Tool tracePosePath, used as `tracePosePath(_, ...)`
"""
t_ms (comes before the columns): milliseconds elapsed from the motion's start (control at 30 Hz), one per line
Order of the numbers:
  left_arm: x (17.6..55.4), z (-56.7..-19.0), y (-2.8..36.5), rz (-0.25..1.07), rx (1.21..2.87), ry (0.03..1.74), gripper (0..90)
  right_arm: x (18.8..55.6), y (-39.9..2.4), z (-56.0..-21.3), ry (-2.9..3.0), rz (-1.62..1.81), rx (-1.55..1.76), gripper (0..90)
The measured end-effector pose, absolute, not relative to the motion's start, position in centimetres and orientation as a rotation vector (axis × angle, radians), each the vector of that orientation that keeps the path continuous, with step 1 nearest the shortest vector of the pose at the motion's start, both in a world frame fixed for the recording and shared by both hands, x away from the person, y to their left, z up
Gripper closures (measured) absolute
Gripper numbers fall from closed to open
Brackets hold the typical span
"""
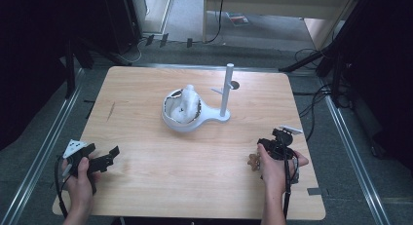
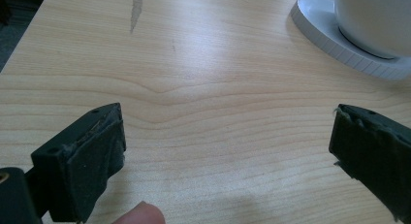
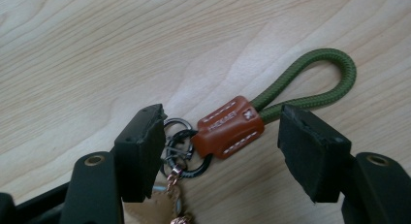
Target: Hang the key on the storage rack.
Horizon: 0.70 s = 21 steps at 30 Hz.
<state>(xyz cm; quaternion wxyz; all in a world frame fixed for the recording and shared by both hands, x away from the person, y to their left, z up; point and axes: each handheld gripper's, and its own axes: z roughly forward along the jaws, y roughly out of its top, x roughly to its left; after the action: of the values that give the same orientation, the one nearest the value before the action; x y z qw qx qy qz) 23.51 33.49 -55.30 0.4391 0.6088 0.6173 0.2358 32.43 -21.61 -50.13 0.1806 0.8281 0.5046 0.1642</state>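
Note:
A keychain lies flat on the wooden table (image 1: 195, 181): a green cord loop (image 3: 315, 73), a brown leather tab (image 3: 230, 127) and dark metal rings (image 3: 181, 151). It appears as a small brown lump (image 1: 252, 161) near the table's right front in the high view. My right gripper (image 3: 223, 124) is lowered over it, with the tab and rings between the two jaws. Its left pad is close beside the rings and its right pad stands clear of the tab, so nothing is gripped. My left gripper (image 2: 228, 136) rests open over bare wood at the left front (image 1: 109, 157).
A white bowl-shaped holder (image 1: 181, 110) with white material inside sits mid-table, joined to an upright white pole (image 1: 226, 88) with small pegs. Its base (image 2: 339, 44) reaches into the left gripper view's top right corner. Dark floor, cables and stands surround the table.

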Motion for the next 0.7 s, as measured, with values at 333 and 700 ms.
tracePosePath(333,23.5,-55.3,33.5,0.586,1.511,1.535,0.5,33.1,-22.9,-50.4,1.339,0.482,2.409,40.3)
tracePosePath(700,23.5,-55.3,33.5,0.586,1.511,1.533,0.5,33.6,-23.8,-50.8,1.261,0.445,2.488,43.8)
